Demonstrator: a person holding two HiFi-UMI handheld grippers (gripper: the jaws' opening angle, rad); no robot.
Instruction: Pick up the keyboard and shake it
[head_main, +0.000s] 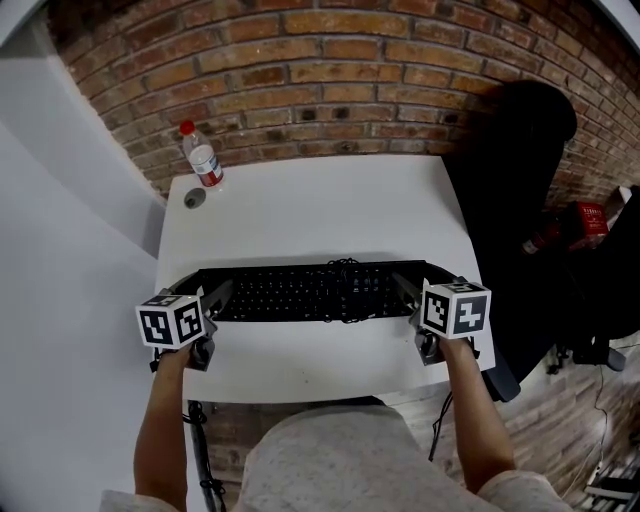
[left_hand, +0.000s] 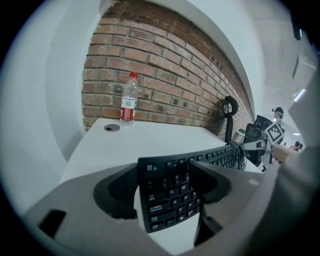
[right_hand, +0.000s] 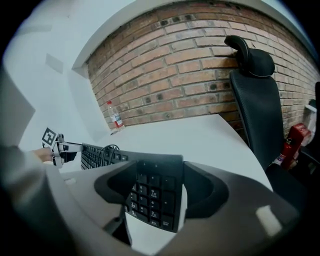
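Spanning the middle of the head view from left to right, the black keyboard (head_main: 300, 292) sits over the near half of the white surface (head_main: 310, 205). Its long axis runs straight from one tool to the other. It seems to hang just clear of the surface, though that gap is hard to judge.

The left tool (head_main: 214, 298) takes the keyboard's left end, with its jaws closed across the short width there and the letter keys showing between them in the left gripper view. The right tool (head_main: 406, 290) holds the opposite end the same way, clamped over the number pad. Neither hand is nearer, as each grips its own end.

A shake would likely go best across the long axis, with both ends moving together.
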